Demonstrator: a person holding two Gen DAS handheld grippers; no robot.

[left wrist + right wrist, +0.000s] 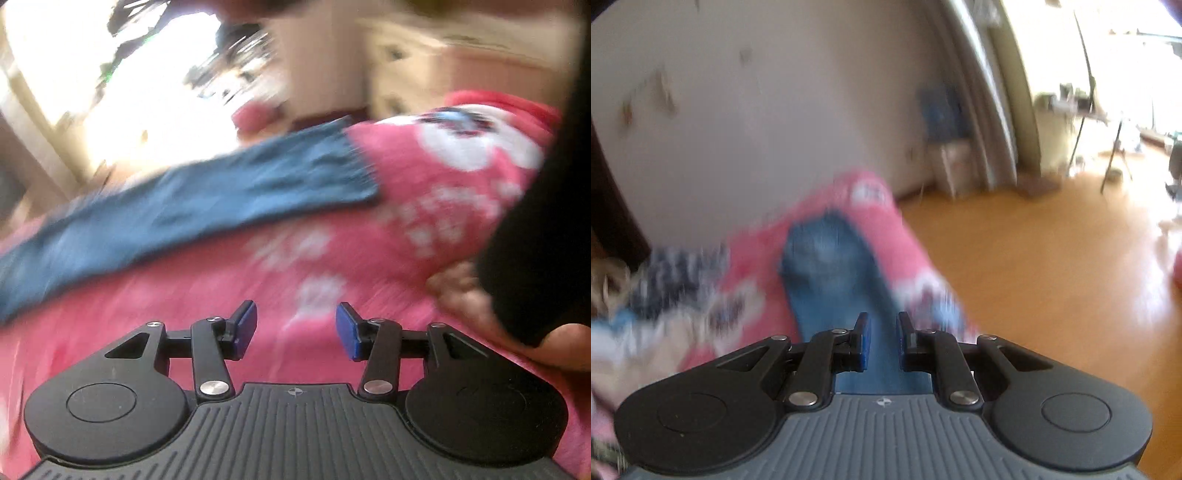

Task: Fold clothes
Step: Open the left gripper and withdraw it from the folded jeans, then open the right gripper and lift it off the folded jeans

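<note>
Pink blanket [258, 280] below; left gripper [295, 330] empty, right gripper [882, 339] pinching jeans [831, 273].

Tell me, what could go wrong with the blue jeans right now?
The right gripper pinches only a narrow strip of the blue jeans, so the denim might slip out. The left gripper is open over the pink blanket, holding nothing, so the jeans could sag or fold crooked.
</note>
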